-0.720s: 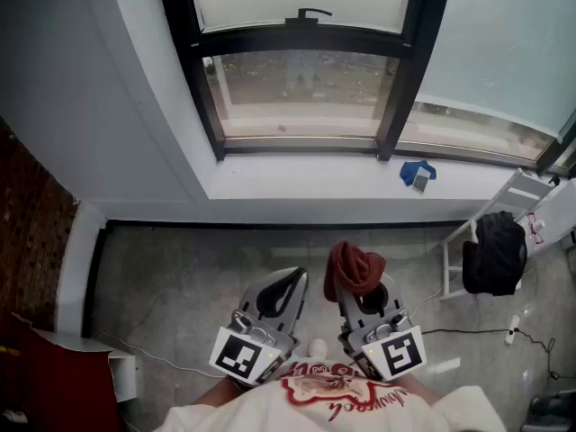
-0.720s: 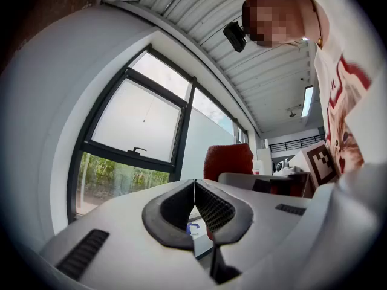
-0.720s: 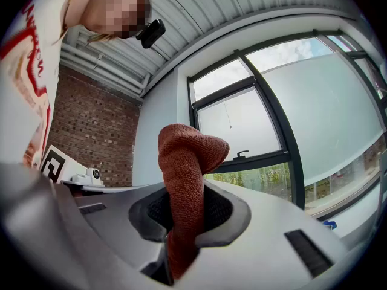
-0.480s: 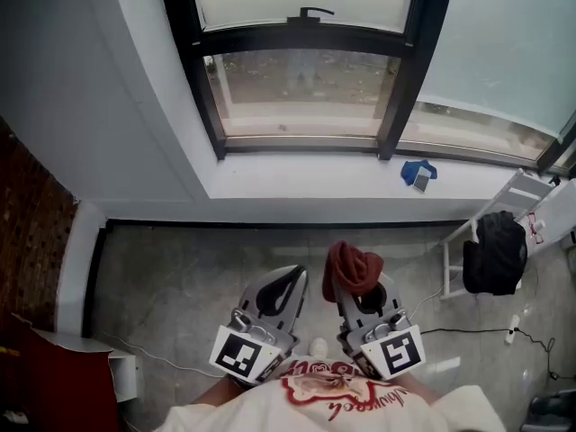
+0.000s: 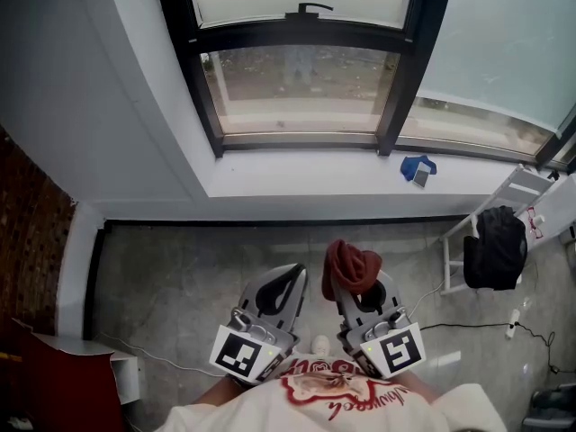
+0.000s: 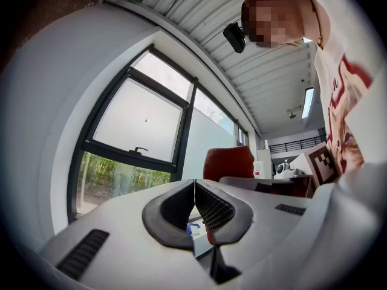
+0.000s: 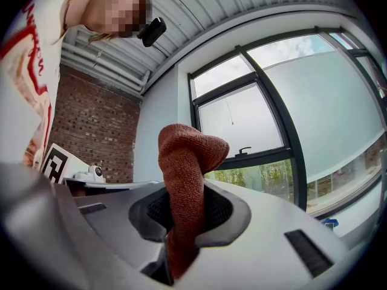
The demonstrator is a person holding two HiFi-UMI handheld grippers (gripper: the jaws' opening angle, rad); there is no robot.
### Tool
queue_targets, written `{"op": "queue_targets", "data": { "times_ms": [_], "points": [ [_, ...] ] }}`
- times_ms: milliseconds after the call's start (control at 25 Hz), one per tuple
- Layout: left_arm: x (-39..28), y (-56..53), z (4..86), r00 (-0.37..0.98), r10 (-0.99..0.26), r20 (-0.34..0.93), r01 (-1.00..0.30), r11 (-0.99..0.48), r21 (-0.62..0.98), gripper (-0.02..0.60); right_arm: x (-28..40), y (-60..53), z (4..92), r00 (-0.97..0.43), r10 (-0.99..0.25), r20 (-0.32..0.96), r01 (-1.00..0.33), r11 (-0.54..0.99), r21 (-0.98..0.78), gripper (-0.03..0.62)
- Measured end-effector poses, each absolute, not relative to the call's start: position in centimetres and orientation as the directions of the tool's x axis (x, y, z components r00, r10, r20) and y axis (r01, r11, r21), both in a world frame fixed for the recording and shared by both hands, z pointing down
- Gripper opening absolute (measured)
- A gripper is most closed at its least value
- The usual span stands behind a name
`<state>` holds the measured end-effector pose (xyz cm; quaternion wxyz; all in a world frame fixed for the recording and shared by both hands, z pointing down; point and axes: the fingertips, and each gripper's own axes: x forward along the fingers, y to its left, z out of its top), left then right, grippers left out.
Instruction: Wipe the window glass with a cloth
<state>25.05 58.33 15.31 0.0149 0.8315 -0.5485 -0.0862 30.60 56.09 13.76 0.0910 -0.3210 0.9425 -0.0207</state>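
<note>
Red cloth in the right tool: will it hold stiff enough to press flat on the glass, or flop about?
Probably floppy: the red cloth bunches, and its top folds over above the right tool. Likely light, since the pinch alone holds it up. The textured weave looks grippy, not slippery, so it should not slip out easily.

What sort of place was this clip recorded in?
Probably an indoor room in an office or workshop building: a large black-framed window above a white sill, a red brick wall, and a grey stone-like floor.
</note>
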Motion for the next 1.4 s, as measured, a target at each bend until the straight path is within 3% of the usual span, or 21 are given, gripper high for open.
{"op": "queue_targets", "data": {
  "times_ms": [760, 1400],
  "points": [
    [21.7, 56.5, 16.8, 0.454, -0.884, -0.111, -0.878, -0.465, 0.112, 0.021, 27.9, 54.7, 15.5, -0.714, -0.685, -0.143, -0.670, 0.728, -0.143, 0.081],
    [21.3, 37.9, 17.1, 0.400, -0.908, -0.128, -0.905, -0.413, 0.101, 0.021, 27.4, 35.6, 16.1, -0.749, -0.645, -0.152, -0.630, 0.764, -0.136, 0.081]
  ]
}}
